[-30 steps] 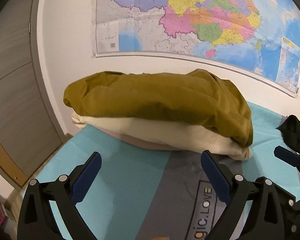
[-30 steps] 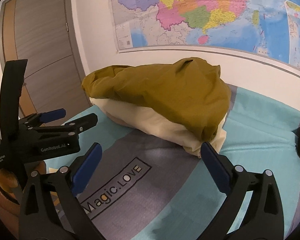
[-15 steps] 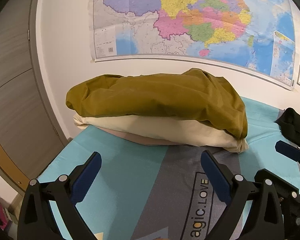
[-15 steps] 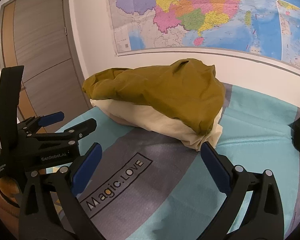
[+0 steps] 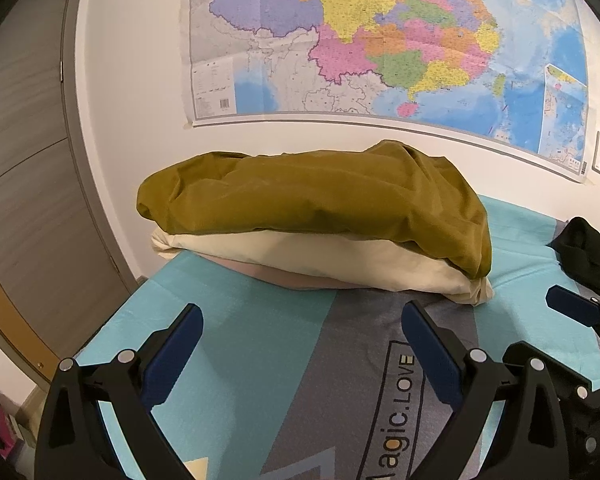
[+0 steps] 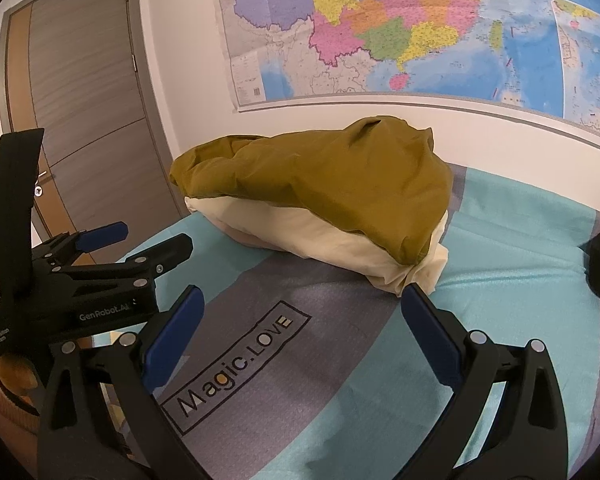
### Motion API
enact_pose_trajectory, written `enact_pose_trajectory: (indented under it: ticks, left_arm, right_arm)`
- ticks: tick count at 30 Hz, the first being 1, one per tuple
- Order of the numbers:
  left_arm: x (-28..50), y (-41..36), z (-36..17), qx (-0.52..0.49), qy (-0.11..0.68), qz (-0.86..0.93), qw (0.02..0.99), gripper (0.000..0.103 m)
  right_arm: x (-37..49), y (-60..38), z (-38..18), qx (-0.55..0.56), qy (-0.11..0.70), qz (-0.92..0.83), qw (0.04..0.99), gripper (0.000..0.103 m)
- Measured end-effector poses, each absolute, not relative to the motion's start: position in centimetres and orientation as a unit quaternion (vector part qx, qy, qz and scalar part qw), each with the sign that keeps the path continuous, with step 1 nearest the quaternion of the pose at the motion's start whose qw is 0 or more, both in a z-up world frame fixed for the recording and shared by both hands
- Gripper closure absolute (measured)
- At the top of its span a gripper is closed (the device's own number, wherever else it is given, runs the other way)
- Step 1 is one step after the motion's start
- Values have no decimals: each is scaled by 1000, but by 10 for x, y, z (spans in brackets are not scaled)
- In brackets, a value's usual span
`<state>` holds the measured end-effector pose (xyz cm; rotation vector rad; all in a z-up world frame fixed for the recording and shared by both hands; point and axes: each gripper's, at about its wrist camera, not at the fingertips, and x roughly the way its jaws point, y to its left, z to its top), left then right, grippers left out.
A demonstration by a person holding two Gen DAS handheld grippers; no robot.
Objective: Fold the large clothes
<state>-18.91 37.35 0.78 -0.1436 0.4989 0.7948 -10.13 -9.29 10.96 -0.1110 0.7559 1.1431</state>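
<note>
Black garment (image 5: 590, 254): crumpled at the bed's (image 5: 228, 344) right edge, unfolded, untouched. Left gripper (image 5: 300, 350) and right gripper (image 6: 300, 334): both spread wide, nothing grasped. Folding judged not yet begun.

The bed cover (image 6: 340, 360) reads "Magic.LOVE"; the left gripper (image 6: 140, 240) body reads "GenRobot.AI" and "Data Acquisition System".
</note>
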Motion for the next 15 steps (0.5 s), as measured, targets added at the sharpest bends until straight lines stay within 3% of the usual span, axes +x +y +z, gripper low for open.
enact_pose_trajectory:
  ticks: [15]
  left_arm:
    - [-190, 373, 4, -66, 245, 381, 889, 7]
  right_arm:
    - [-106, -92, 109, -51, 355, 525, 772, 6]
